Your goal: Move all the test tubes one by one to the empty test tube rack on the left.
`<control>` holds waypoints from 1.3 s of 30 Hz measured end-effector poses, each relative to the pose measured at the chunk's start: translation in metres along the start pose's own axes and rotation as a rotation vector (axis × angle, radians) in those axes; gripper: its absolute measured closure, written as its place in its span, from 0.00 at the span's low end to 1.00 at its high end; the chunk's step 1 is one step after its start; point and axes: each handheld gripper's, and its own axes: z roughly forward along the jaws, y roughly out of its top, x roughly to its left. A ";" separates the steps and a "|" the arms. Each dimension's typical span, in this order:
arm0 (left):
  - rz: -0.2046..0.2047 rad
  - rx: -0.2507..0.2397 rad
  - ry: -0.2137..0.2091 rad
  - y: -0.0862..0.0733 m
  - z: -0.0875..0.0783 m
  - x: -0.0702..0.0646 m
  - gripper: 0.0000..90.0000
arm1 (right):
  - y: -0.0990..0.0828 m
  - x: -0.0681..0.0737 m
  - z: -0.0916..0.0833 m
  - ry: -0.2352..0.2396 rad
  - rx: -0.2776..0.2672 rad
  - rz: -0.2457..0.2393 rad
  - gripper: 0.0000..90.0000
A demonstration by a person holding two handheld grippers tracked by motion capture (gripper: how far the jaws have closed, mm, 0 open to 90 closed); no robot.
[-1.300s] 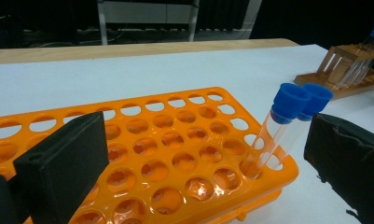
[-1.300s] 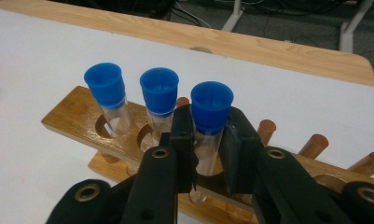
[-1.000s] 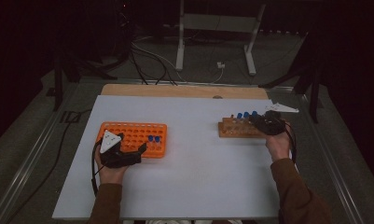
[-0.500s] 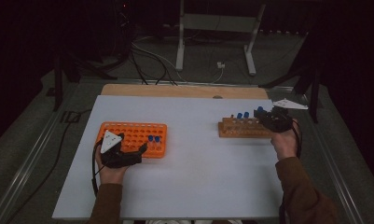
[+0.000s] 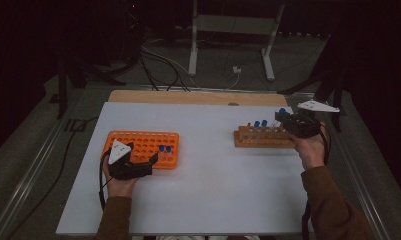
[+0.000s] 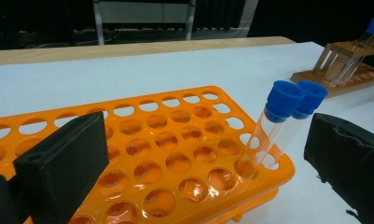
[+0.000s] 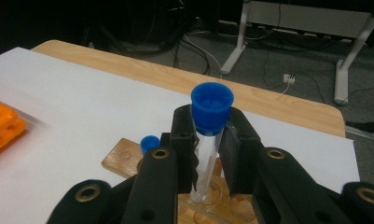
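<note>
— What do you count from above?

— Two racks on the white worktop. The orange rack lies near left with two blue-capped tubes standing at its right end. The wooden rack sits far right, and there I make out two blue caps side by side. My left claw rests at the orange rack's near edge; my right claw is above the wooden rack's right end with one tube.

— And along your left claw?

— Its two black jaws are spread apart, released, nothing between the pads. The orange rack lies between them, and its two capped tubes lean just inside the right jaw. The wooden rack is far right.

— And the right one?

— My right claw is clenched on one clear tube with a blue cap, upright, its foot over the wooden rack. One more blue cap shows just left.
</note>
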 end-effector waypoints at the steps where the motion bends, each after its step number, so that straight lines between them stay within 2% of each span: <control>1: -0.001 -0.001 -0.001 0.000 0.000 0.000 0.01 | 0.000 0.001 -0.001 0.006 0.000 -0.002 0.85; 9: 0.002 0.002 0.000 -0.001 0.001 0.002 0.01 | 0.004 0.010 -0.002 0.047 -0.005 0.003 0.85; 26: -0.021 -0.024 0.005 0.002 -0.002 0.003 0.01 | 0.008 0.043 0.004 0.152 0.005 -0.018 0.85; 39: -0.029 -0.043 0.025 0.005 -0.004 0.003 0.01 | 0.010 0.072 0.009 0.230 0.015 -0.064 0.85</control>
